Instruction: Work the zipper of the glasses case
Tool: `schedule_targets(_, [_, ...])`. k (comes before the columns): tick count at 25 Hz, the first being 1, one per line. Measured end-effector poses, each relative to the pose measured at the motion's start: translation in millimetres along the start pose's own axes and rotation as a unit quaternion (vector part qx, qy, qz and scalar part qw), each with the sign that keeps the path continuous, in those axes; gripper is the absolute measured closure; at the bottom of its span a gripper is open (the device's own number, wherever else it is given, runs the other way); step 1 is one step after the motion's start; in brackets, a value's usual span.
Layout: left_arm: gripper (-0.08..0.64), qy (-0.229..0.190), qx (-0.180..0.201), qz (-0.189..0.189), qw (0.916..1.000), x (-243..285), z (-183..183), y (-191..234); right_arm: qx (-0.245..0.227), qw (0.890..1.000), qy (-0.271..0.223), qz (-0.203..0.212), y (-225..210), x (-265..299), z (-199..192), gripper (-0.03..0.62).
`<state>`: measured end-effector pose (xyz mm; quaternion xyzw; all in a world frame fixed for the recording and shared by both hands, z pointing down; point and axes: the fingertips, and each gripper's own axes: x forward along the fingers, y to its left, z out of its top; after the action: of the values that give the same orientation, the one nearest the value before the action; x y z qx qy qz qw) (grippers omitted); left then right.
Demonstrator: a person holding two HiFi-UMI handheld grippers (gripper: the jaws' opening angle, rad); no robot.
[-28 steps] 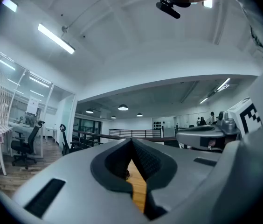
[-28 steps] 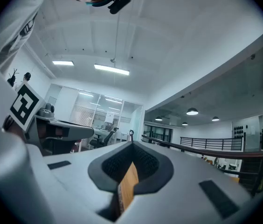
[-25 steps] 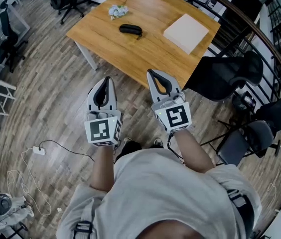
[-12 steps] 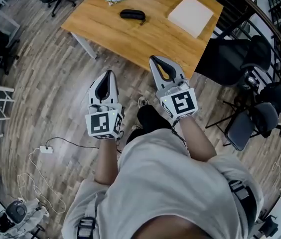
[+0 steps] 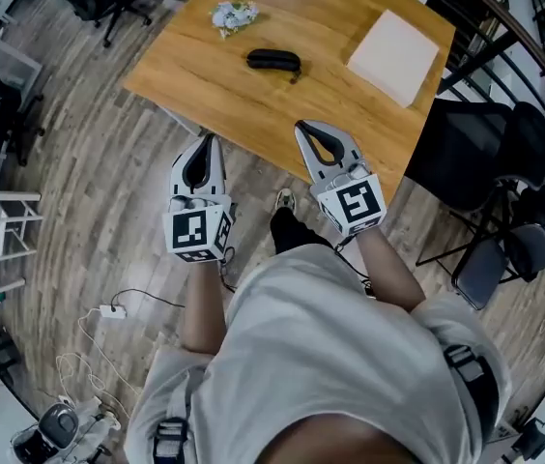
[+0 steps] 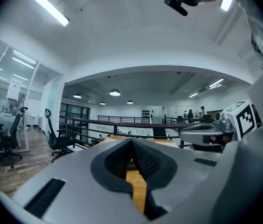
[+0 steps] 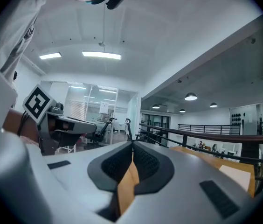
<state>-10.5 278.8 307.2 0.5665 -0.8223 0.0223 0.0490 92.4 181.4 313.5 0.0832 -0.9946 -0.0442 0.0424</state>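
Glasses case lay crosswise on the bench, well ahead of the left gripper and right gripper, both closed and empty at its near edge, the right nearer

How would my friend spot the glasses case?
Find the big wooden table. Near its middle lies the glasses case, between a crumpled whitish wad and a flat white square. It is the only small, dark, oval thing there.

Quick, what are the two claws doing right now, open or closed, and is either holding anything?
Left claw: closed, holding nothing.
Right claw: closed, holding nothing.
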Motion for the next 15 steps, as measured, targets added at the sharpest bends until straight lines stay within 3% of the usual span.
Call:
schedule_targets(6, [0.538,0.047,0.026,-0.029,0.9981,144.2,-22.1,20.1,0.025,0.999,0.020,0.003,-99.1,84.7,-32.2,0.565])
schedule_targets(9, [0.538,0.066,0.037,-0.051,0.9958,183.7,-28.6,27.3,0.038,0.999,0.036,-0.002,-120.5,113.2,-40.9,0.566])
schedule_targets(12, [0.538,0.097,0.061,-0.093,0.9890,205.4,-44.5,31.1,0.051,0.997,0.063,-0.010,-122.4,130.1,-59.1,0.566])
schedule_targets(15, [0.538,0.133,0.098,-0.136,0.9768,232.1,-66.5,36.6,0.070,0.994,0.085,-0.023,-126.0,149.4,-78.1,0.566])
